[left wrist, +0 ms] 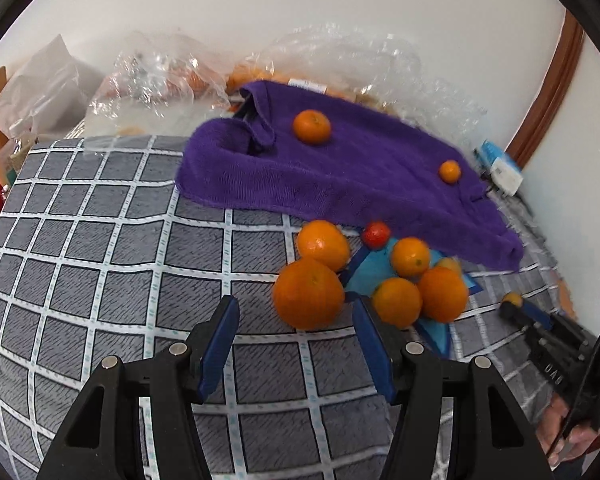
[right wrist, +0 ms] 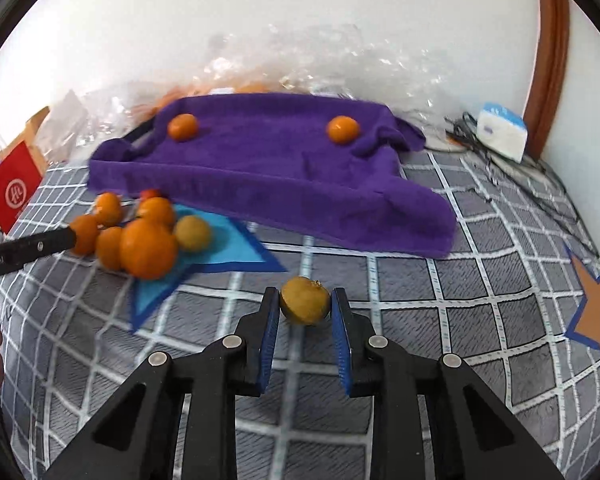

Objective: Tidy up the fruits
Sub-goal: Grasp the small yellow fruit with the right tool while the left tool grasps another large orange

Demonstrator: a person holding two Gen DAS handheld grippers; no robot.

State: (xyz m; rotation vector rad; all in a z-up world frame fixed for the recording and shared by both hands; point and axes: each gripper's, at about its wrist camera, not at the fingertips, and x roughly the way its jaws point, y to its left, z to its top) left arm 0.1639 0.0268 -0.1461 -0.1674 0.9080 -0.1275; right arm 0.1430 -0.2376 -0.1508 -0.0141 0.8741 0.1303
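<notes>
R tongs (right wrist: 305, 307) clamped on a small yellowish fruit (right wrist: 305, 300), pads pressing both sides, held just over the grey checked cover (right wrist: 400, 320). L tongs (left wrist: 294, 316) open, nothing btwn the pads; a big orange (left wrist: 308, 294) sits just past the tips, not touching as far as visible. Fruit pile (right wrist: 140, 232) (several oranges, one small red fruit (left wrist: 375, 234), one yellowish) sits on a blue star patch (right wrist: 228, 248), near-left of the purple towel (right wrist: 276, 176). Two more oranges lie on the towel, well apart: one far left (right wrist: 183, 127), one far right (right wrist: 342, 129). Crinkled clear plastic (right wrist: 300, 64) behind towel by the wall. Red box (right wrist: 14, 192) far left, white-blue box (right wrist: 500, 130) w/ cables far right. Orange star patch (right wrist: 596, 320) at right edge.
</notes>
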